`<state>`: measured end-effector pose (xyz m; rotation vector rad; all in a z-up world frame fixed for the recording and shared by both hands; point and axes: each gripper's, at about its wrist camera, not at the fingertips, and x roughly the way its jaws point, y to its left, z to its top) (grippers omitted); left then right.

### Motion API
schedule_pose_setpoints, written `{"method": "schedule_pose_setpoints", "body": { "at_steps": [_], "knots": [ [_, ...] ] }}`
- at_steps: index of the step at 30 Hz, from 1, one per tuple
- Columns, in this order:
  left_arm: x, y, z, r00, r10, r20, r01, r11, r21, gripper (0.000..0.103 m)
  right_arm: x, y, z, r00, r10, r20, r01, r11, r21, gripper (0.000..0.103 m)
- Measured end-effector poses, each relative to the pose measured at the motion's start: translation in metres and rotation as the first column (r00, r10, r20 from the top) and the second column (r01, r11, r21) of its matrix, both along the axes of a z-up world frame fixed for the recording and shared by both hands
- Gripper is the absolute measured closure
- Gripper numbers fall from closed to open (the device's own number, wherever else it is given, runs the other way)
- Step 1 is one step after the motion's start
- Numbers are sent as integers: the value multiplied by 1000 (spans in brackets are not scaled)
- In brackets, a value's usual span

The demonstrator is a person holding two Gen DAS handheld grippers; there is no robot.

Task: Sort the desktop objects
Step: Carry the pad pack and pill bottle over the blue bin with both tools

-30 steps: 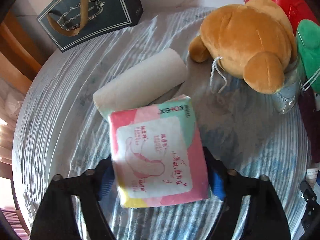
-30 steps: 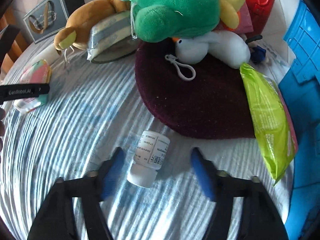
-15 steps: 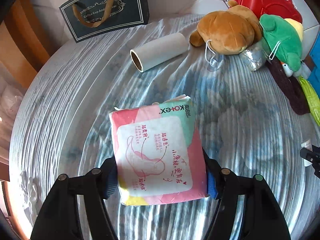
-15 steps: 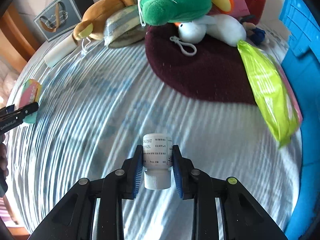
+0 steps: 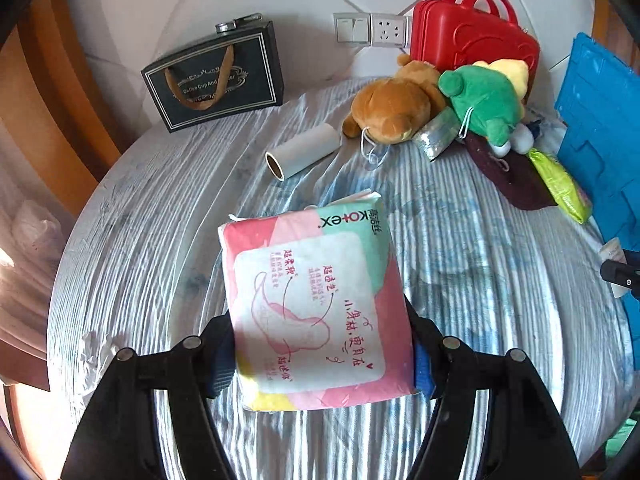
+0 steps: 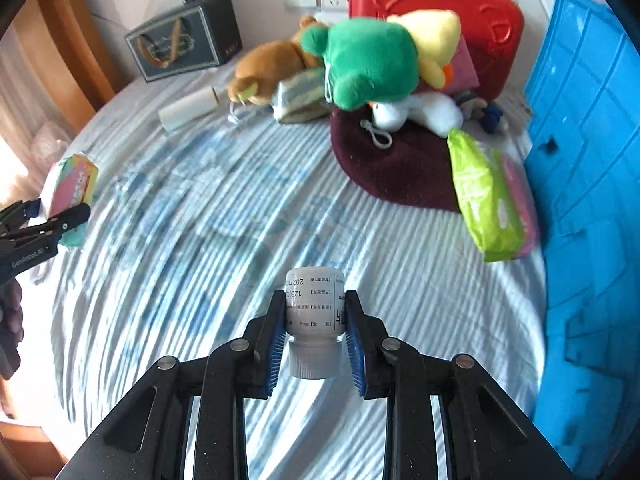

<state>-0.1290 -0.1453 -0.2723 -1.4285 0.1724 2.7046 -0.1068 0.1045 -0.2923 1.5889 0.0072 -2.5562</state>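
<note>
We hold one thing in each gripper, both lifted clear of the striped cloth. The left gripper is clamped on the pad pack, its pads pressing the two long sides. The right gripper is clamped on the pill bottle, cap toward the camera.

We judge the sorting to be in an early or middle step: two things are picked up but not yet put anywhere, and much is left on the table.

Farther out lie the green packet on a pink one, just beside the blue crate, and the dark red cushion. Behind these we see the paper roll, the silver pouch, the brown bear, the green plush and a white plush, all heaped together.

About containers: the blue crate stands at the right edge, and we cannot see what is inside. The red case at the wall is closed. The dark gift bag stands upright at the far left; its contents are hidden.
</note>
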Motion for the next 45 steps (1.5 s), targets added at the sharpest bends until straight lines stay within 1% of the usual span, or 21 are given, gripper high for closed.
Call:
{"method": "schedule_pose_setpoints", "body": {
  "at_steps": [6, 10, 20, 28, 32, 35, 45],
  "knots": [
    [39, 12, 48, 998, -37, -56, 39, 999, 31, 36, 34, -4, 52, 997, 30, -64, -30, 1000, -7, 76],
    [61, 19, 79, 994, -42, -101, 47, 998, 49, 36, 57, -4, 78, 994, 46, -95, -48, 999, -22, 76],
    [102, 43, 131, 983, -35, -179, 44, 998, 45, 36, 100, 12, 144, 980, 57, -190, -70, 996, -64, 76],
    [133, 71, 178, 963, -35, -267, 49, 998, 48, 36, 127, 36, 196, 952, 73, -298, -97, 993, -65, 76],
    [145, 84, 198, 953, -34, -302, 50, 998, 43, 36, 136, 50, 211, 941, 81, -327, -111, 991, -75, 76],
    [152, 94, 212, 946, -31, -322, 45, 998, 37, 36, 138, 59, 216, 941, 99, -324, -140, 985, -105, 76],
    [170, 129, 242, 929, -28, -368, 38, 999, 22, 36, 150, 82, 236, 916, 164, -366, -214, 972, -101, 76]
  ]
}}
